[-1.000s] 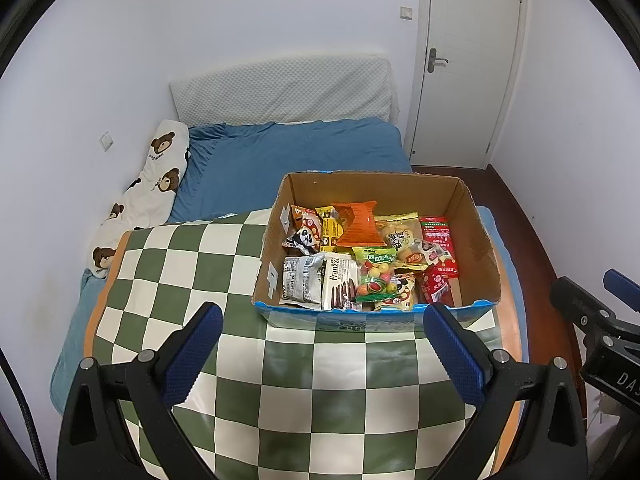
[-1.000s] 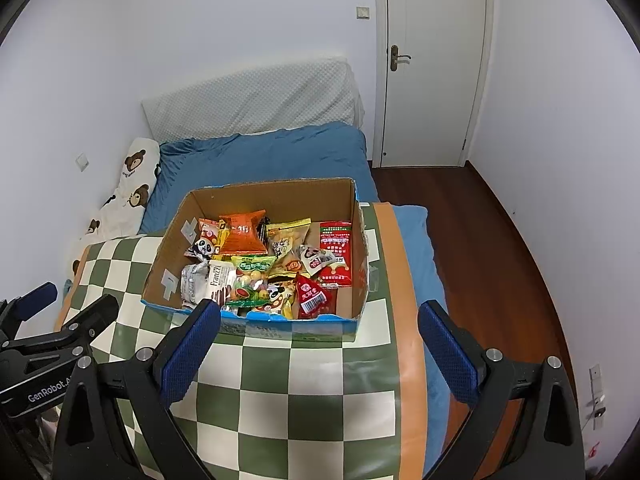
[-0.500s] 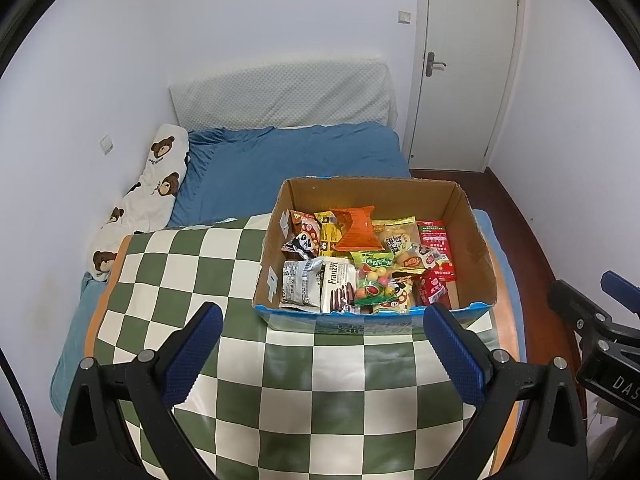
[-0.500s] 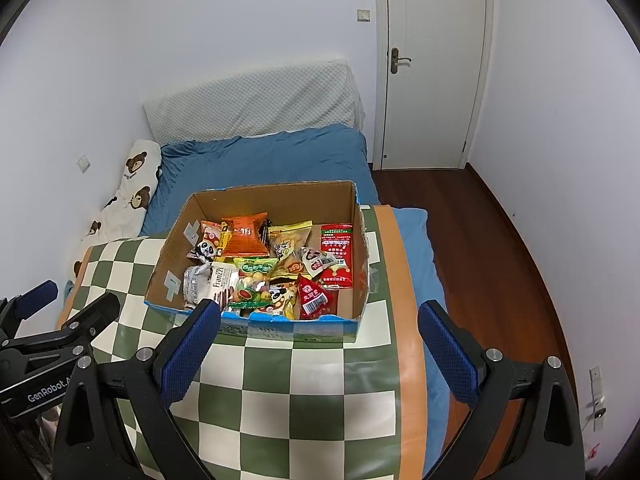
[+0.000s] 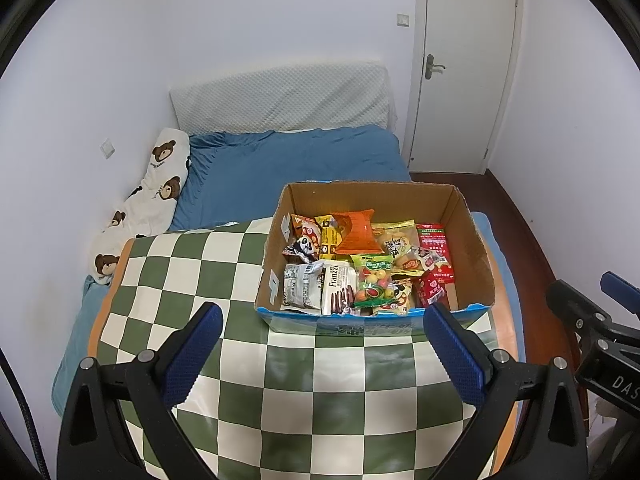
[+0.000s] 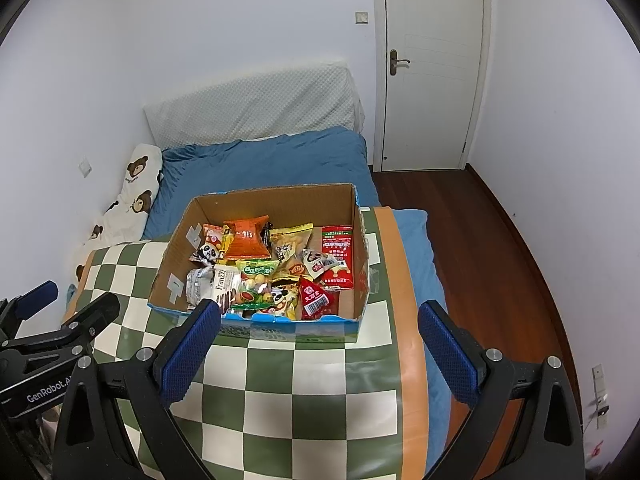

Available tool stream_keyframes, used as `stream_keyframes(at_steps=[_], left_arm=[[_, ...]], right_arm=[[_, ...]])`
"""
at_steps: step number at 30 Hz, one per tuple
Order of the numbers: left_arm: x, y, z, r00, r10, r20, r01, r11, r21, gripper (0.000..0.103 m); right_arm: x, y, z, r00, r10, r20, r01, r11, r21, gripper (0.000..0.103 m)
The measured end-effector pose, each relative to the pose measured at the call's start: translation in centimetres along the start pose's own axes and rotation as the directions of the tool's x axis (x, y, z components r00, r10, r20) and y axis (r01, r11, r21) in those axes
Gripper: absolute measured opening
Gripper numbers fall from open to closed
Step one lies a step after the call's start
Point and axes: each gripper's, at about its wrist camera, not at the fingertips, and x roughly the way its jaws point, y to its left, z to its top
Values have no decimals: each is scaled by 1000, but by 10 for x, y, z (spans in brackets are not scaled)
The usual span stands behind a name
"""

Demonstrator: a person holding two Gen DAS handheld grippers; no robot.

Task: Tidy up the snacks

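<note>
A cardboard box (image 5: 474,264) (image 6: 176,240) stands on a green and white checkered cloth (image 5: 192,272) (image 6: 304,392) and holds several snack packets. Among them are an orange pack (image 5: 355,232) (image 6: 247,238), a red packet (image 5: 434,250) (image 6: 338,256) and a white Franzzi pack (image 5: 338,290) (image 6: 222,284). My left gripper (image 5: 320,352) hovers open just in front of the box, nothing between its blue pads. My right gripper (image 6: 318,354) is open too, in front of the box's right half. Each gripper shows at the edge of the other's view.
Behind the box lies a bed with a blue sheet (image 5: 288,168) (image 6: 264,164), a bear-print pillow (image 5: 148,196) (image 6: 128,200) and a white padded headboard (image 5: 280,96). A white door (image 5: 464,64) (image 6: 432,64) and wood floor (image 6: 492,236) are at the right.
Both grippers have drawn back and risen slightly, so the box sits a little farther off and lower in each view. Both stay open.
</note>
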Motion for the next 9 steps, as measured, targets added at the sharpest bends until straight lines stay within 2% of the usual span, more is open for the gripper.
stream_keyframes(at_steps=[9], left_arm=[[-9, 1, 0, 1000, 3, 21, -3, 1000, 0, 103]], right_arm=[[-3, 0, -2, 1000, 1, 2, -1, 1000, 5, 101]])
